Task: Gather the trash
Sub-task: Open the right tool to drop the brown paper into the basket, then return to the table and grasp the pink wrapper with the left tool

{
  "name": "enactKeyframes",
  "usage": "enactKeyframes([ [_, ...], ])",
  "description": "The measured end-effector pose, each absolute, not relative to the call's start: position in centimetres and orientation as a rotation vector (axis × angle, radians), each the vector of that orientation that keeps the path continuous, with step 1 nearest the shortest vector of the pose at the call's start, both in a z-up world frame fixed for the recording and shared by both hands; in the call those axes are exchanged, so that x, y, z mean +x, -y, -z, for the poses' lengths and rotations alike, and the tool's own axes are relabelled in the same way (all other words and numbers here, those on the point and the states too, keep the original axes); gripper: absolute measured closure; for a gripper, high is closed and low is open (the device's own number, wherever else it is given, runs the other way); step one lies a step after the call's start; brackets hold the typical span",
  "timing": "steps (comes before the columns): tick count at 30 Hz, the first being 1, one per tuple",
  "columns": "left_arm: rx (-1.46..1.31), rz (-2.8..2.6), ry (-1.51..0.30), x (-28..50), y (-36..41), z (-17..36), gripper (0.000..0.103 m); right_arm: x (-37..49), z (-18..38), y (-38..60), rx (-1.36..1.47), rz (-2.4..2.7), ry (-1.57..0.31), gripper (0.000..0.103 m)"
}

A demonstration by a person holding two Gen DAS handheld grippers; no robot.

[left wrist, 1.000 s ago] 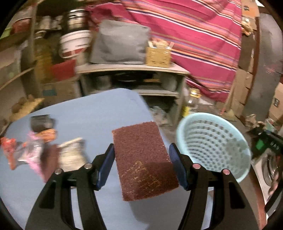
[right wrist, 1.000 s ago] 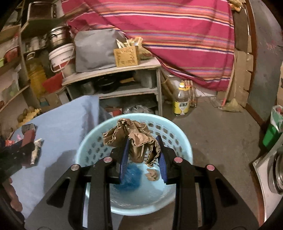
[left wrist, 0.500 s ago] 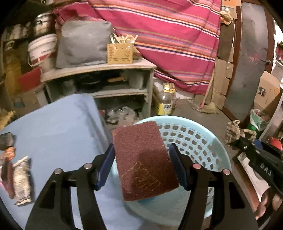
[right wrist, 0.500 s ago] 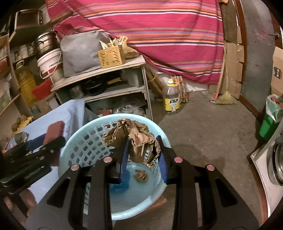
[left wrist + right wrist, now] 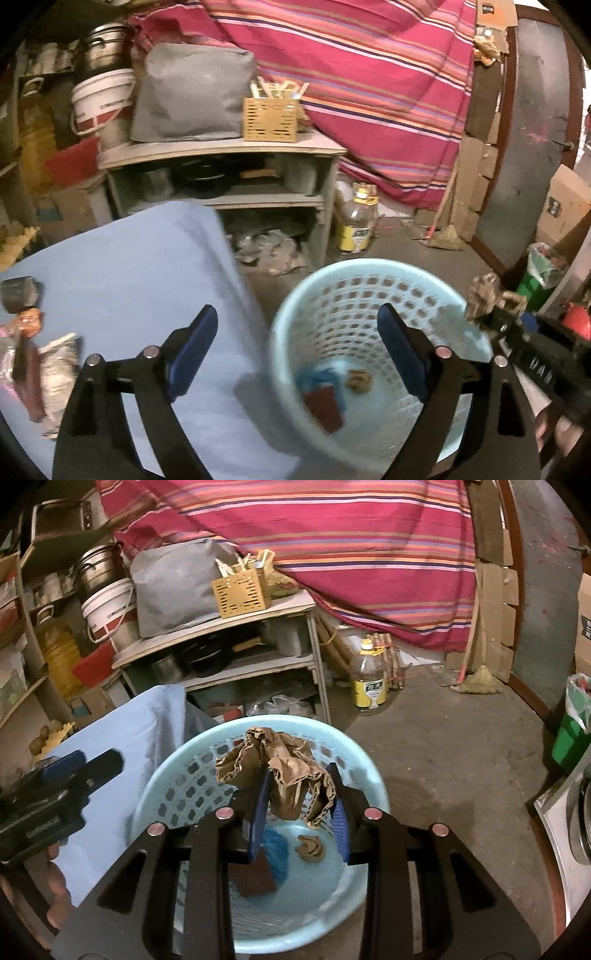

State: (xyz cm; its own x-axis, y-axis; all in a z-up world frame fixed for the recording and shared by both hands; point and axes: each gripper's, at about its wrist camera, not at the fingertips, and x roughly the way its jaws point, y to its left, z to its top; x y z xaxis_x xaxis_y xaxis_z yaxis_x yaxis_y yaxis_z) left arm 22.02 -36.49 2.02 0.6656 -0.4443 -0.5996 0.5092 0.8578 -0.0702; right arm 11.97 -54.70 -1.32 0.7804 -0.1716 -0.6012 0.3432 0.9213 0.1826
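Gone from the left gripper (image 5: 297, 347) is the maroon scouring pad (image 5: 255, 875), which half a second back sat clamped between its pads; now it lies at the bottom of the pale blue basket (image 5: 369, 269), beside a blue scrap (image 5: 276, 849) and a small brown wad (image 5: 311, 847). That gripper tilts downward over the basket's near rim and the edge of the blue-covered table (image 5: 122, 266), jaws opening wide with nothing between them. More wrappers (image 5: 55, 373) wait on the table's left. Over the basket, also angled down, the right gripper (image 5: 298, 808) holds narrow, pinching a crumpled brown paper bag (image 5: 273, 764) above the opening.
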Motion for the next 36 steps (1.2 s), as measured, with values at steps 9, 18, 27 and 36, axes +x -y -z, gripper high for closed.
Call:
enactKeyframes([
  [9, 0.131, 0.377, -0.652, 22.8, 26.4, -1.4, 0.014, 14.0, 1.1, 51.2, 0.248, 0.283, -0.610, 0.028],
  [18, 0.140, 0.177, -0.604, 22.6, 16.3, -1.5, 0.010, 14.8, 0.0, 47.1, 0.239, 0.317, -0.564, 0.005],
  [27, 0.085, 0.061, -0.637, 23.7, 10.0, -0.8, 0.010, 17.1, 0.8, 42.2, 0.223, 0.260, -0.612, 0.004],
  [36, 0.042, 0.031, -0.705, 24.7, 6.8, 1.4, 0.010, 18.8, 1.0, 38.0, 0.165, 0.219, -0.630, 0.004],
])
